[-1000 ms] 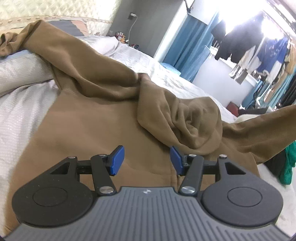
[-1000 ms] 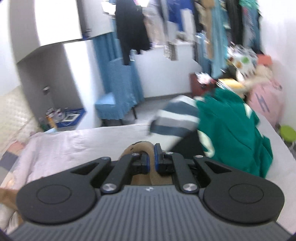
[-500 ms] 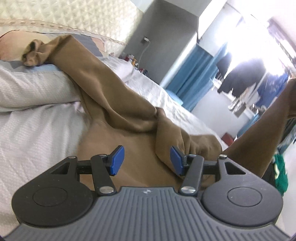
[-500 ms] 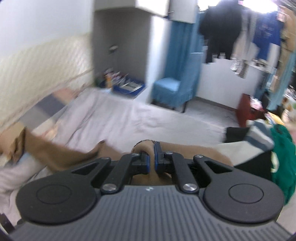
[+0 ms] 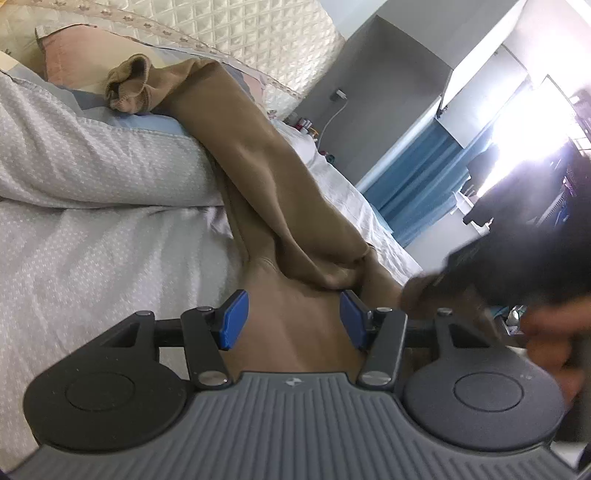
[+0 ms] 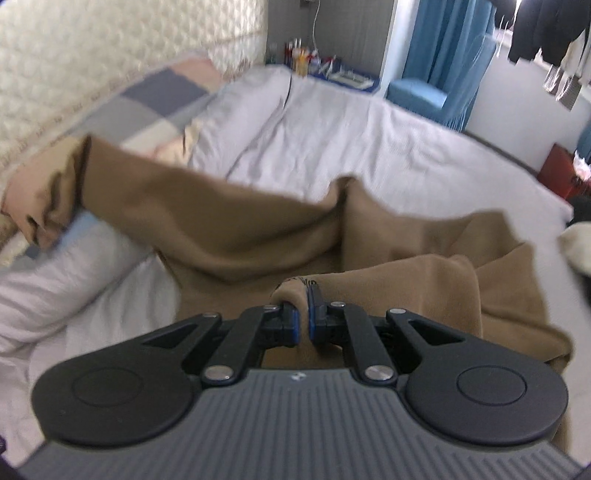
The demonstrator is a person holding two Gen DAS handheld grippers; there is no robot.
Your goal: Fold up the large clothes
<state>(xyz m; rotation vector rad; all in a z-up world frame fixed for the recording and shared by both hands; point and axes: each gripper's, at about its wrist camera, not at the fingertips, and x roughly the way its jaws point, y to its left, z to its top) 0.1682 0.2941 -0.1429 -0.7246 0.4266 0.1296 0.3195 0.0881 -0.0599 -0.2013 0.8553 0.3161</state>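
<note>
Brown fleece everywhere, basically. It's a big brown hoodie [image 6: 258, 236] spread out on a bed with a white quilt [image 6: 369, 129], body lying flat, one long sleeve [image 5: 258, 147] stretched up and draped over a white pillow [image 5: 92, 162] near the quilted headboard [image 5: 240, 33]. The cuff [image 5: 129, 88] of that sleeve sits bunched on top of the pillow, right beside a pastel patchwork pillow [image 6: 155, 110].

The right gripper [image 6: 302, 321] has its blue pads pressed nearly together with a fold of the hoodie's fabric pinched between them. Looks like the other sleeve's end or a hem, can't say which, since the fabric just humps up over the tips. From there the cloth trails off to the right in a rumpled heap across the quilt.

The left gripper [image 5: 291, 319] is a different story: fingers spread wide, blue pads [image 5: 232, 319] well apart, nothing between them. It hovers low over the flat body of the hoodie, pointing toward where the sleeve meets the body. In the left wrist view the right side is a dark motion-blurred blob with a bit of hand visible, too smeared to make out properly.

Background: blue curtains [image 6: 443, 44], a blue chair [image 6: 417, 96], clothes hanging [image 6: 546, 26] by a bright window, some small bottles [image 6: 299, 55] in the far corner.
</note>
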